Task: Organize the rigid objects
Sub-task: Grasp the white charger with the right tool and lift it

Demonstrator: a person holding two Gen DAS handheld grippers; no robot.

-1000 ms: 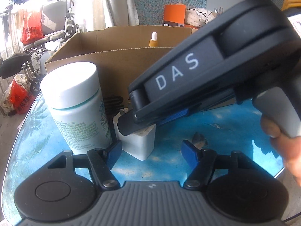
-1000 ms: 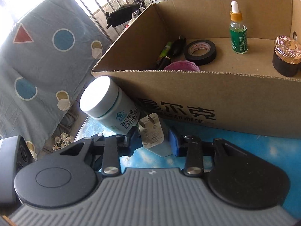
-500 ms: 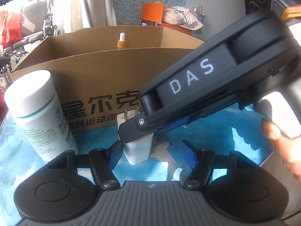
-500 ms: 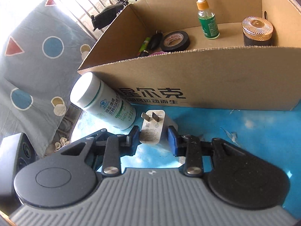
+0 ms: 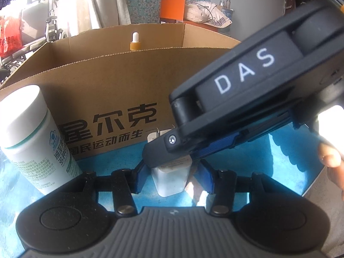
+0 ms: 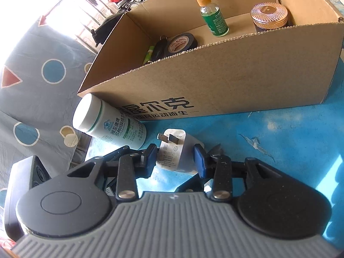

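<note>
A white plug adapter [image 6: 174,150] stands on the blue table between the blue pads of my right gripper [image 6: 175,157], whose jaws are open with gaps on both sides. In the left wrist view the adapter [image 5: 171,177] sits between the fingers of my open left gripper [image 5: 172,178], with the right gripper's body [image 5: 247,99] over it. A white pill bottle [image 5: 32,137] stands left of it and also shows in the right wrist view [image 6: 108,122]. The cardboard box [image 6: 225,75] stands behind.
The box holds a green dropper bottle [image 6: 211,15], a black tape roll [image 6: 180,43], a gold-lidded jar [image 6: 269,17] and pens [image 6: 150,53]. A patterned cloth [image 6: 32,75] hangs left of the table. The table edge [image 5: 311,185] runs at the right.
The right gripper's jaws have opened off the adapter, which now stands on the table. The left gripper has moved in until its open fingers flank the adapter.
</note>
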